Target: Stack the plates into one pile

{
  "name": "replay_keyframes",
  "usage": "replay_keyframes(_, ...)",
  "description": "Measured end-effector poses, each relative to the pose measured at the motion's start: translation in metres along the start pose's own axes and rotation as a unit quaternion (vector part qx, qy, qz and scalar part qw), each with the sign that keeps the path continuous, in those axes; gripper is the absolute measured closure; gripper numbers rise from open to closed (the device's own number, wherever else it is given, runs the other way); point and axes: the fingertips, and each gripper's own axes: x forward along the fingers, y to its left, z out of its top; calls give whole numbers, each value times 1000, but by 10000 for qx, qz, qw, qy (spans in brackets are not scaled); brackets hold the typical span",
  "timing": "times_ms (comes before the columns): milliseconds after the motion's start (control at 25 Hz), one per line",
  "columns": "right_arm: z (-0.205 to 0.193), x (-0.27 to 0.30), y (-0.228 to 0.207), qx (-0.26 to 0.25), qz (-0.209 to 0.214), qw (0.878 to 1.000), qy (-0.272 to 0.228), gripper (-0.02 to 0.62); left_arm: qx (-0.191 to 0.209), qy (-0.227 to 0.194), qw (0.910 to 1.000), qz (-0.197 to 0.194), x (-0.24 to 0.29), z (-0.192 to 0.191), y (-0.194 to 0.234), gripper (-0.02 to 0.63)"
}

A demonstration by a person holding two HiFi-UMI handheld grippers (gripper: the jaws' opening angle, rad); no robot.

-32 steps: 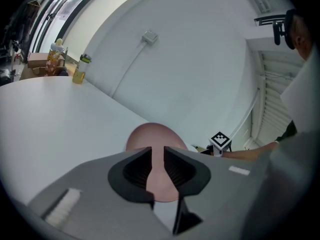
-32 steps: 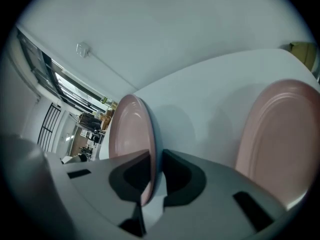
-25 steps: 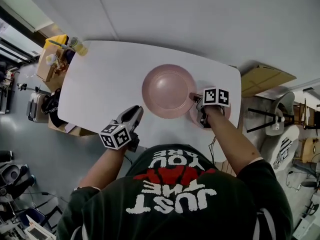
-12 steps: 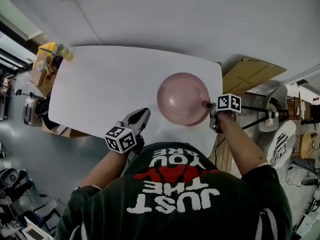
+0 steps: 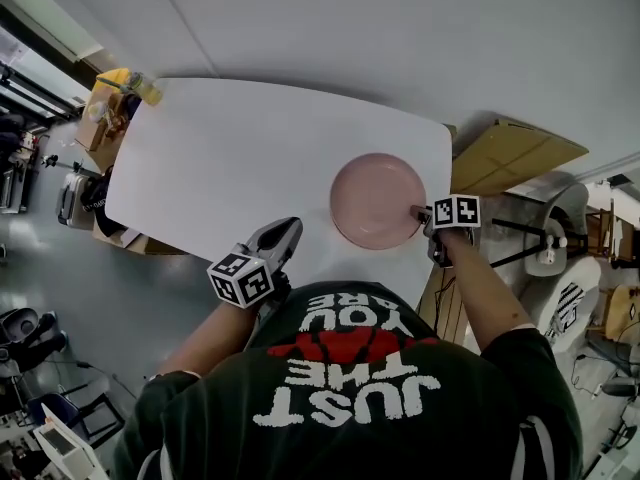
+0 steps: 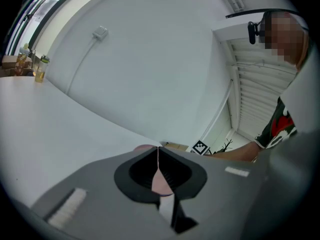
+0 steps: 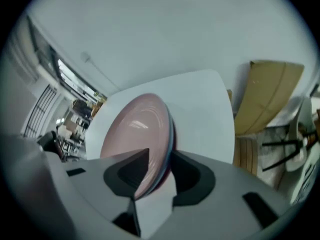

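A pile of pink plates (image 5: 378,200) lies near the right end of the white table (image 5: 230,158). In the right gripper view the pile (image 7: 135,129) shows a second rim under the top plate. My right gripper (image 5: 420,211) is at the pile's right rim. Its jaws (image 7: 160,154) are opening, with the rim still between them and the pads no longer pressing on it. My left gripper (image 5: 285,230) hovers at the table's near edge, left of the pile. It (image 6: 159,151) is shut with nothing in it.
A yellow bottle (image 5: 148,88) stands at the table's far left corner, also in the left gripper view (image 6: 40,69). A cardboard box (image 5: 515,153) and chairs (image 5: 560,238) stand off the table's right end. The pile sits close to the table's right edge.
The plate held by my right gripper moved right and came down onto the other plate, making one pile. The right jaws have spread. The left gripper barely moved.
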Motion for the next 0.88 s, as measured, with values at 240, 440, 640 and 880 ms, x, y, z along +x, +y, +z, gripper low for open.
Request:
replay_keyframes(240, 17, -29, 16, -1164, -319, 9921, -355, 403, 41, -100, 9999, 64, -5, 8, -2, 591)
replay_keyframes(440, 43, -72, 48, -1129, 168, 9859, -1227, 404, 163, -158, 9997, -47, -9, 24, 0, 592)
replay_keyframes(640, 62, -114, 94, -1338, 462, 9677, -2085, 405, 584, -280, 9967, -496, -8, 56, -8, 592)
replay_keyframes(880, 68, -152, 156, -1443, 308, 9441, -2948, 480, 1113, -334, 9835, -1389, -10, 96, -21, 592)
